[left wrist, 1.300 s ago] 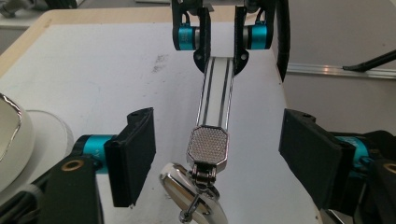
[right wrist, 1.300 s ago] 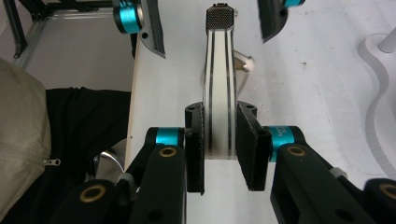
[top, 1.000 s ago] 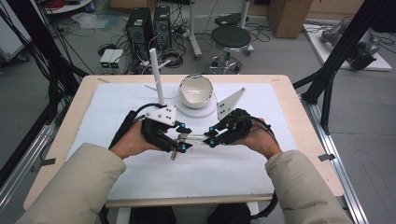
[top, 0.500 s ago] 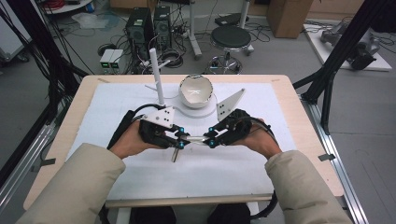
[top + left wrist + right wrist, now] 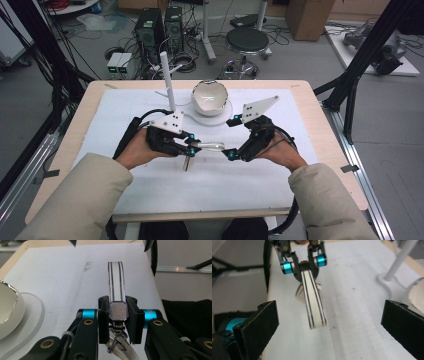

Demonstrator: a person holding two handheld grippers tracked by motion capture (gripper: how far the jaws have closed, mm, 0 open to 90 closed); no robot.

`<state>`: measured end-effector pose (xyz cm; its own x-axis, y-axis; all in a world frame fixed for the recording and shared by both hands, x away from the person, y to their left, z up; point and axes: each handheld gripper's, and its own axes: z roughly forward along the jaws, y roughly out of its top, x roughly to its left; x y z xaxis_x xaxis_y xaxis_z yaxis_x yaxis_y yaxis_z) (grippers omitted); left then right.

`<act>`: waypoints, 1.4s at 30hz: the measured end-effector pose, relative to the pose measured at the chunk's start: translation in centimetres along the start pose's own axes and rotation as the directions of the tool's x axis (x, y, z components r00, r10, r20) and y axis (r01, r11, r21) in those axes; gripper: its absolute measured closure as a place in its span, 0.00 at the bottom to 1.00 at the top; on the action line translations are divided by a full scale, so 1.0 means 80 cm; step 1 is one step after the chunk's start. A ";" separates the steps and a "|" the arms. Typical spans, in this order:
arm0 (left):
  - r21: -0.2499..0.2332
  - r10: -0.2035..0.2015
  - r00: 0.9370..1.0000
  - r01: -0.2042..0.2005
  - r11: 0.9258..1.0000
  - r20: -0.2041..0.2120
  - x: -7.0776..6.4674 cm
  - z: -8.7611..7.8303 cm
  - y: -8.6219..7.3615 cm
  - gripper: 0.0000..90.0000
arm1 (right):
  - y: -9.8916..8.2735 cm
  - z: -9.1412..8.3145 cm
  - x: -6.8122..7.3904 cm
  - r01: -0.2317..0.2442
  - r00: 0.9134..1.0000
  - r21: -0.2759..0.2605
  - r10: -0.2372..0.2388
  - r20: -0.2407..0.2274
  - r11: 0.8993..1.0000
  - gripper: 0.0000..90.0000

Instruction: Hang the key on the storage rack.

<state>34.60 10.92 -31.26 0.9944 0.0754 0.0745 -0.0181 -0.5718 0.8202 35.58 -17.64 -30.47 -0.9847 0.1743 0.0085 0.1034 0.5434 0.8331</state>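
Since a moment earlier, our right gripper (image 5: 231,151) had just sprung open, releasing the flat, white, black-striped strap (image 5: 313,302); our left gripper (image 5: 190,147) gripped its metal end, level, before the bowl (image 5: 210,97).

Open mat on my side of the bowl (image 5: 210,97); white post (image 5: 166,80) just left of it.

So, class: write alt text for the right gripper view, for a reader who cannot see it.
A white strap with dark stripes reaches toward the camera, clamped at its far end by the left gripper. The right gripper has its black fingers wide apart either side of the strap, over a white table cover.
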 end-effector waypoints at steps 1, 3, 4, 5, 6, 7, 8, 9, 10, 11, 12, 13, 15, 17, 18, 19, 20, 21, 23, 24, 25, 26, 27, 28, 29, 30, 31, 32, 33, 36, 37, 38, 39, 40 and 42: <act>-0.009 -0.015 1.000 0.015 1.000 -0.009 0.002 -0.003 -0.002 0.83 | -0.002 -0.004 0.000 -0.012 1.000 -0.019 0.012 0.017 1.000 0.00; -0.019 -0.048 0.998 0.048 0.999 -0.028 0.005 -0.009 -0.005 0.83 | -0.007 -0.012 -0.002 -0.017 0.999 -0.050 0.019 0.049 0.999 0.00; -0.030 -0.067 0.997 0.066 0.997 -0.036 0.007 -0.012 -0.007 0.83 | -0.010 -0.016 -0.002 -0.021 0.997 -0.063 0.025 0.069 0.998 0.00; -0.035 -0.074 0.996 0.072 0.997 -0.048 0.010 -0.016 -0.009 0.83 | -0.014 -0.021 -0.003 -0.026 0.996 -0.081 0.033 0.087 0.996 0.00; -0.049 -0.090 0.995 0.088 0.995 -0.052 0.011 -0.020 -0.010 0.83 | -0.018 -0.026 -0.003 -0.032 0.994 -0.104 0.043 0.099 0.994 0.00; -0.063 -0.103 0.993 0.099 0.993 -0.060 0.013 -0.025 -0.011 0.83 | -0.021 -0.030 -0.003 -0.038 0.991 -0.125 0.053 0.120 0.991 0.00; -0.076 -0.119 0.990 0.114 0.991 -0.070 0.015 -0.029 -0.013 0.83 | -0.026 -0.036 -0.003 -0.039 0.989 -0.143 0.059 0.139 0.989 0.00; -0.090 -0.134 0.988 0.126 0.988 -0.078 0.018 -0.034 -0.014 0.83 | -0.030 -0.041 -0.004 -0.036 0.986 -0.164 0.062 0.154 0.986 0.00; -0.106 -0.151 0.985 0.141 0.984 -0.087 0.020 -0.039 -0.016 0.83 | -0.035 -0.046 -0.004 -0.038 0.982 -0.181 0.070 0.173 0.983 0.00; -0.118 -0.166 0.981 0.155 0.981 -0.098 0.023 -0.044 -0.019 0.83 | -0.041 -0.051 -0.004 -0.044 0.979 -0.207 0.084 0.186 0.977 0.00; -0.136 -0.185 0.977 0.170 0.976 -0.106 0.025 -0.049 -0.021 0.83 | -0.047 -0.056 -0.004 -0.054 0.977 -0.236 0.101 0.188 0.970 0.00; -0.152 -0.203 0.973 0.185 0.971 -0.112 0.028 -0.054 -0.024 0.83 | -0.054 -0.062 -0.003 -0.057 0.974 -0.259 0.111 0.198 0.964 0.00; -0.180 -0.234 0.964 0.210 0.961 -0.127 0.035 -0.064 -0.031 0.83 | -0.068 -0.071 -0.002 -0.058 0.963 -0.282 0.128 0.235 0.958 0.00; -0.207 -0.266 0.954 0.234 0.950 -0.140 0.041 -0.073 -0.037 0.83 | -0.083 -0.078 -0.001 -0.057 0.953 -0.315 0.145 0.265 0.947 0.00; -0.221 -0.279 0.949 0.244 0.944 -0.147 0.045 -0.077 -0.041 0.83 | -0.089 -0.081 0.001 -0.058 0.948 -0.316 0.151 0.279 0.947 0.00; -0.236 -0.294 0.944 0.255 0.938 -0.149 0.048 -0.081 -0.045 0.83 | -0.096 -0.083 0.002 -0.053 0.945 -0.330 0.154 0.288 0.942 0.00; -0.245 -0.305 0.939 0.263 0.933 -0.157 0.052 -0.085 -0.048 0.83 | -0.103 -0.085 0.003 -0.054 0.940 -0.341 0.163 0.299 0.939 0.00; -0.259 -0.320 0.933 0.272 0.927 -0.163 0.055 -0.089 -0.052 0.83 | -0.109 -0.087 0.004 -0.046 0.934 -0.346 0.163 0.319 0.937 0.00; -0.279 -0.344 0.923 0.290 0.916 -0.172 0.062 -0.094 -0.059 0.83 | -0.123 -0.089 0.008 -0.042 0.922 -0.362 0.175 0.344 0.931 0.00; -0.287 -0.357 0.917 0.299 0.910 -0.177 0.065 -0.097 -0.062 0.83 | -0.130 -0.090 0.009 -0.044 0.918 -0.373 0.184 0.351 0.927 0.00; -0.294 -0.368 0.912 0.307 0.905 -0.180 0.069 -0.099 -0.066 0.83 | -0.136 -0.091 0.010 -0.042 0.913 -0.384 0.191 0.359 0.922 0.00; -0.301 -0.377 0.908 0.314 0.900 -0.182 0.071 -0.101 -0.069 0.83 | -0.142 -0.091 0.011 -0.047 0.907 -0.390 0.203 0.370 0.920 0.00; -0.307 -0.391 0.901 0.325 0.895 -0.187 0.075 -0.103 -0.073 0.83 | -0.146 -0.092 0.013 -0.048 0.904 -0.395 0.208 0.372 0.917 0.00; -0.315 -0.399 0.897 0.329 0.890 -0.192 0.078 -0.103 -0.076 0.83 | -0.154 -0.092 0.014 -0.044 0.897 -0.406 0.215 0.387 0.913 0.00; -0.323 -0.409 0.892 0.335 0.885 -0.195 0.081 -0.104 -0.079 0.83 | -0.159 -0.092 0.015 -0.046 0.890 -0.414 0.225 0.396 0.909 0.00; -0.334 -0.419 0.887 0.341 0.879 -0.197 0.084 -0.105 -0.081 0.83 | -0.164 -0.092 0.016 -0.042 0.886 -0.420 0.229 0.404 0.906 0.00; -0.344 -0.428 0.882 0.346 0.873 -0.199 0.087 -0.106 -0.084 0.83 | -0.169 -0.092 0.016 -0.034 0.880 -0.424 0.228 0.417 0.905 0.00; -0.351 -0.435 0.877 0.350 0.869 -0.204 0.090 -0.107 -0.086 0.83 | -0.174 -0.091 0.018 -0.046 0.875 -0.428 0.243 0.419 0.902 0.00; -0.359 -0.445 0.871 0.356 0.863 -0.206 0.093 -0.107 -0.089 0.83 | -0.178 -0.091 0.019 -0.046 0.869 -0.435 0.250 0.426 0.899 0.00; -0.364 -0.469 0.856 0.375 0.853 -0.216 0.099 -0.107 -0.095 0.83 | -0.189 -0.088 0.021 -0.038 0.859 -0.445 0.257 0.444 0.895 0.00; -0.370 -0.482 0.849 0.386 0.845 -0.216 0.101 -0.107 -0.097 0.83 | -0.192 -0.087 0.022 -0.037 0.856 -0.449 0.261 0.447 0.893 0.00; -0.377 -0.492 0.843 0.393 0.839 -0.217 0.103 -0.107 -0.099 0.83 | -0.195 -0.086 0.023 -0.037 0.853 -0.452 0.264 0.450 0.891 0.00; -0.380 -0.503 0.838 0.403 0.832 -0.213 0.106 -0.108 -0.101 0.83 | -0.198 -0.084 0.023 -0.030 0.849 -0.454 0.262 0.458 0.891 0.00; -0.383 -0.510 0.834 0.409 0.828 -0.212 0.108 -0.108 -0.103 0.83 | -0.200 -0.083 0.023 -0.034 0.846 -0.455 0.268 0.461 0.890 0.00; -0.385 -0.529 0.820 0.426 0.819 -0.217 0.111 -0.108 -0.107 0.83 | -0.204 -0.080 0.024 -0.034 0.841 -0.466 0.277 0.464 0.884 0.00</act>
<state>42.70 23.52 -32.74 0.8028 0.5414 -0.2499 0.3688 -0.1216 0.9215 31.09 -31.44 -40.49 -0.7344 0.6785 -0.0191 0.0589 0.0917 0.9940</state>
